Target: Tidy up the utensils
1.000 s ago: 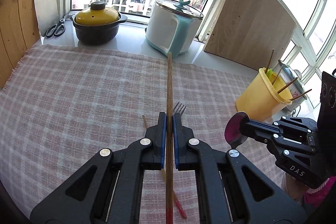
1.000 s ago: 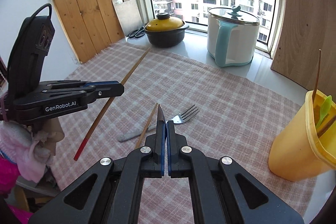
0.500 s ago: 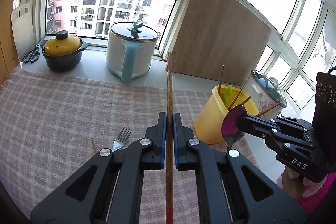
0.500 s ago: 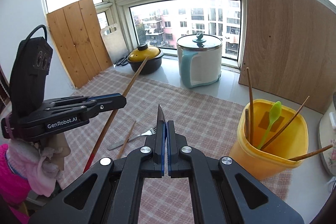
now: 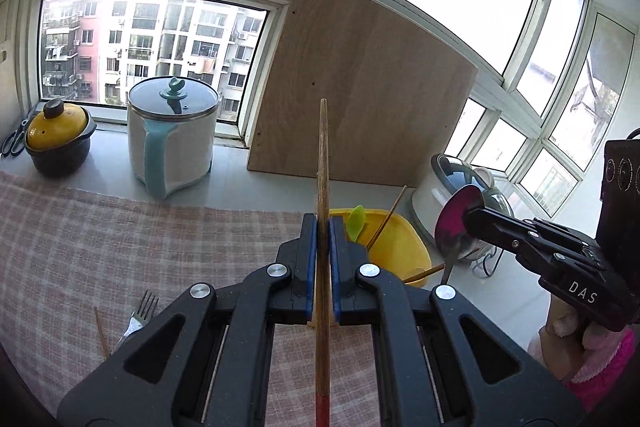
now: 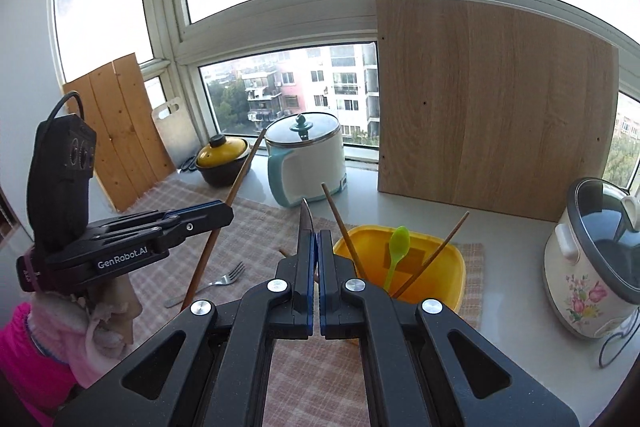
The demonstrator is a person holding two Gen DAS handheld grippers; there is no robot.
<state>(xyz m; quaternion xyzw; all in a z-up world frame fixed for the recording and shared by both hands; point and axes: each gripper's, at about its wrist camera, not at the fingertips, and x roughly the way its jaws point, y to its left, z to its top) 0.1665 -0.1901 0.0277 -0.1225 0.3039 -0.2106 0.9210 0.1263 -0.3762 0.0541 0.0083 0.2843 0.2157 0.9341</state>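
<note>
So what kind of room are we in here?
Probably a home kitchen counter in a windowed balcony: a rice cooker, a yellow-lidded clay pot and a yellow utensil bin sit by the windows.

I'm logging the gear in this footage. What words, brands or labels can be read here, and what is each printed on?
"GenRobot.AI": white letters on the side of the left gripper, seen from the right wrist camera.
"DAS": white letters on the side of the right gripper, seen from the left wrist camera.
No readable text on the yellow bin, the white and teal pot or the floral rice cooker; it shows only flowers.
</note>
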